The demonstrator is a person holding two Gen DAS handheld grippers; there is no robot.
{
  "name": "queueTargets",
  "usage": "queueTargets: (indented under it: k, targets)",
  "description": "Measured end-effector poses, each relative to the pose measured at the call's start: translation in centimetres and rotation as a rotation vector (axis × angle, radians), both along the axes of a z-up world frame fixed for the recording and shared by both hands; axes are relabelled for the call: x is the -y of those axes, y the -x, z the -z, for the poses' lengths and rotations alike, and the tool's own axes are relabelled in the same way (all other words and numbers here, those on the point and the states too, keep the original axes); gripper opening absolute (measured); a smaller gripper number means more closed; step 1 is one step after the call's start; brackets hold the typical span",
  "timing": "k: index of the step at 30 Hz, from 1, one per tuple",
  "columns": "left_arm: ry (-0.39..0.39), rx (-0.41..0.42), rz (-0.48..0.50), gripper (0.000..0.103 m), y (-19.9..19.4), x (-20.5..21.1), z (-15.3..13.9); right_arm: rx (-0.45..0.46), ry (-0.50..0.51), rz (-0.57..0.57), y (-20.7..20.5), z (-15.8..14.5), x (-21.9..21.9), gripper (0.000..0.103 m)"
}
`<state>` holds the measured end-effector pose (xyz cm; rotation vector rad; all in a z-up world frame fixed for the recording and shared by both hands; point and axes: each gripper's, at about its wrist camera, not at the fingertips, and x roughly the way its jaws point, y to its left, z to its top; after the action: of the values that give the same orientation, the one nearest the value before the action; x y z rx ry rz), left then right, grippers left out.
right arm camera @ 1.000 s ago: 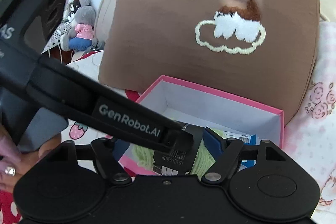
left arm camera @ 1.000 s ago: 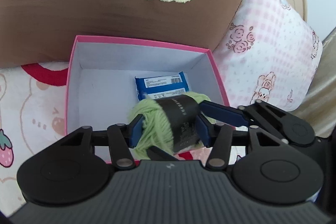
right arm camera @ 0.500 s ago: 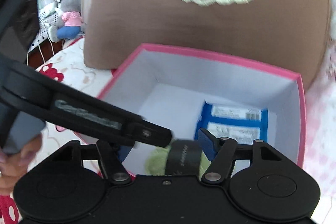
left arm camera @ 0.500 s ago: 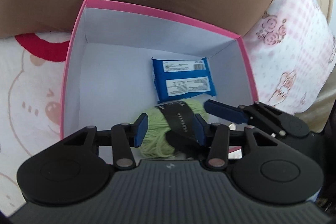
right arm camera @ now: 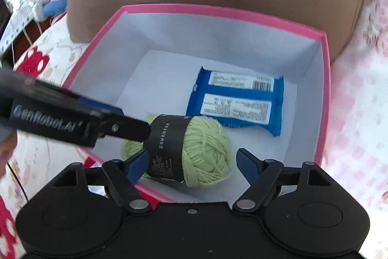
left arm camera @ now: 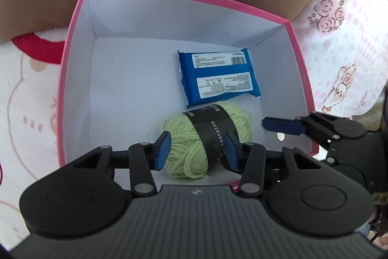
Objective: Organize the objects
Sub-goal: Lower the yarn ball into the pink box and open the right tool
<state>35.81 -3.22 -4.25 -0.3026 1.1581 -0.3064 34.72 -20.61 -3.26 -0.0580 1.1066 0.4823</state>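
A soft light-green yarn ball [left arm camera: 206,140] with a smooth black paper band lies on the floor of the pink-rimmed white cardboard box [left arm camera: 72,79], near its front wall, touching a glossy blue rectangular packet [left arm camera: 218,77]. The left gripper [left arm camera: 197,149] fingers flank the yarn, slightly apart; the right gripper [right arm camera: 191,162] fingers stand wide apart. The box's left half remains free.
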Motion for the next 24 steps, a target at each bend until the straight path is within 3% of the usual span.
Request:
queueTargets:
  k: [3, 8, 12, 20, 24]
  targets:
    - [0.007, -0.02, -0.02, 0.047, -0.3, 0.0, 0.3, -0.124, -0.085, 0.033, -1.4, 1.8, 0.4, 0.084]
    - [-0.012, 0.04, -0.031, 0.046, -0.3, -0.1, -0.4, -0.144, -0.179, 0.097, -1.4, 2.9, 0.2, 0.076]
    - [-0.024, 0.084, -0.048, 0.046, -0.5, -0.6, -1.5, -0.088, -0.201, 0.145, -0.6, 2.7, -1.4, 0.07]
    - [-0.043, 0.14, -0.063, 0.045, -0.4, -1.5, -3.3, -0.025, -0.295, 0.29, -1.0, 2.7, -2.2, 0.068]
    - [-0.079, 0.166, -0.049, 0.045, 0.4, -1.5, -4.0, 0.028, -0.21, 0.19, -0.1, 2.0, -2.9, 0.074]
